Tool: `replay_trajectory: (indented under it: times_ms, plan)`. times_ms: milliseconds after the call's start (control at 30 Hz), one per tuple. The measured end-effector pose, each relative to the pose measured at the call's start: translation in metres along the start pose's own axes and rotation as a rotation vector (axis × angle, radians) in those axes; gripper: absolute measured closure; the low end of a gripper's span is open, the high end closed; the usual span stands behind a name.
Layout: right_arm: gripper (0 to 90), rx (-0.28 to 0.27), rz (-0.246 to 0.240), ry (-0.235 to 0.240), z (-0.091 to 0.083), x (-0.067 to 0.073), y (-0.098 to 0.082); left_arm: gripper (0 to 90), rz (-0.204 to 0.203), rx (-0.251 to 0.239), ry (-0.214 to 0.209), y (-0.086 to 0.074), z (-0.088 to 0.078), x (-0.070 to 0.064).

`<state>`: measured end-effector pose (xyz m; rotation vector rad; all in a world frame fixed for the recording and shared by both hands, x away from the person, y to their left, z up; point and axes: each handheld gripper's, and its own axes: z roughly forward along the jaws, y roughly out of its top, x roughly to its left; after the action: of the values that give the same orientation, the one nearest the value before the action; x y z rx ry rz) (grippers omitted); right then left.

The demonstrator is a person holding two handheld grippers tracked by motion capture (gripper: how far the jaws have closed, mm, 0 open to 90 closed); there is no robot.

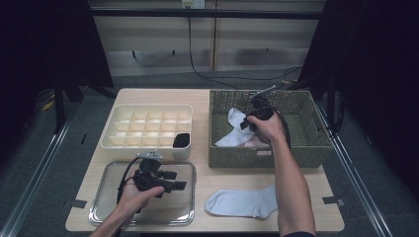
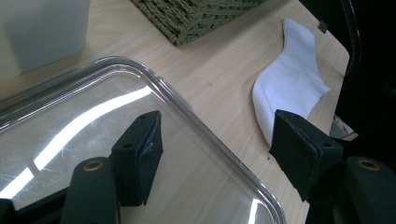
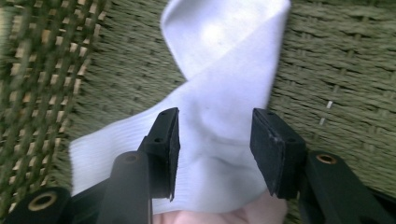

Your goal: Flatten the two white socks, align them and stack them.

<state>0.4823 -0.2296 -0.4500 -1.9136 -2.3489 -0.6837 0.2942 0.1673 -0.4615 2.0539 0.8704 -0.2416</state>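
Observation:
A white sock (image 1: 232,129) lies bent inside the green woven basket (image 1: 301,148) at the right. My right gripper (image 1: 245,124) reaches down into the basket just above it. In the right gripper view its jaws (image 3: 215,140) stand open on either side of the sock (image 3: 219,60), and the pads do not press on it. A second white sock (image 1: 242,202) lies flat on the table near the front edge. My left gripper (image 1: 175,180) hovers open over the metal tray (image 1: 104,197), with nothing between its jaws (image 2: 215,144).
A cream divided box (image 1: 148,126) stands behind the tray, with a black rolled item (image 1: 182,140) in its front right cell. A pale pink cloth (image 3: 224,217) lies under the basket sock. The flat sock (image 2: 292,79) lies right of the tray rim (image 2: 177,95).

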Motion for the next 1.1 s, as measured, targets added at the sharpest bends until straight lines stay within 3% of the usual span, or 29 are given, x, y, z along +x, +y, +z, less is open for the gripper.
replay_trajectory:
  times_ms: [67, 100, 233, 467, 500, 567, 633, 700, 733, 833, 867, 900, 1067, 1100]
  plan:
    - [52.8, -0.002, 0.011, 0.002, 0.001, -0.003, 0.000, 34.0, -0.002, -0.004, 0.001, 0.000, 0.000, 0.000]
    - [52.1, 0.037, 0.030, -0.007, 0.006, -0.006, 0.000, 33.9, -0.003, -0.001, -0.001, -0.001, 0.001, 0.000]
    - [53.9, 0.043, 0.035, -0.013, 0.008, -0.006, 0.001, 34.0, 0.000, 0.003, 0.002, -0.001, 0.001, -0.001]
    - [56.8, 0.108, 0.025, -0.036, 0.015, -0.005, -0.001, 34.0, -0.004, -0.001, 0.008, -0.002, -0.001, 0.001]
    - [59.2, 0.124, 0.019, -0.048, 0.016, -0.005, -0.001, 34.0, -0.006, -0.005, 0.012, -0.002, 0.000, 0.001]
    - [72.5, 0.132, 0.009, -0.015, 0.016, -0.004, -0.002, 34.0, -0.012, -0.001, 0.010, -0.002, 0.000, 0.001]
    - [77.6, 0.140, 0.015, -0.009, 0.016, -0.004, -0.002, 34.0, -0.012, 0.000, 0.006, -0.002, 0.000, 0.001]
    - [82.6, 0.120, 0.022, 0.039, 0.014, -0.003, -0.002, 34.0, -0.009, 0.003, 0.008, -0.003, -0.001, 0.001]
    - [82.6, 0.120, 0.022, 0.039, 0.014, -0.003, -0.002, 34.0, -0.009, 0.003, 0.008, -0.003, -0.001, 0.001]
    - [83.6, 0.052, 0.036, 0.088, 0.004, -0.001, -0.002, 34.0, -0.013, 0.003, 0.007, -0.003, 0.000, 0.002]
    - [83.6, 0.052, 0.036, 0.088, 0.004, -0.001, -0.002, 34.0, -0.013, 0.003, 0.007, -0.003, 0.000, 0.002]
    - [83.9, 0.009, 0.037, 0.114, -0.003, 0.000, -0.001, 34.0, -0.009, 0.003, 0.010, -0.003, 0.001, 0.002]
    - [84.2, -0.048, 0.035, 0.158, -0.015, 0.003, -0.002, 34.0, -0.016, 0.001, 0.012, -0.003, 0.001, 0.001]
    - [84.2, -0.080, 0.036, 0.182, -0.022, 0.005, -0.004, 34.0, -0.009, 0.005, 0.012, -0.003, 0.001, 0.001]
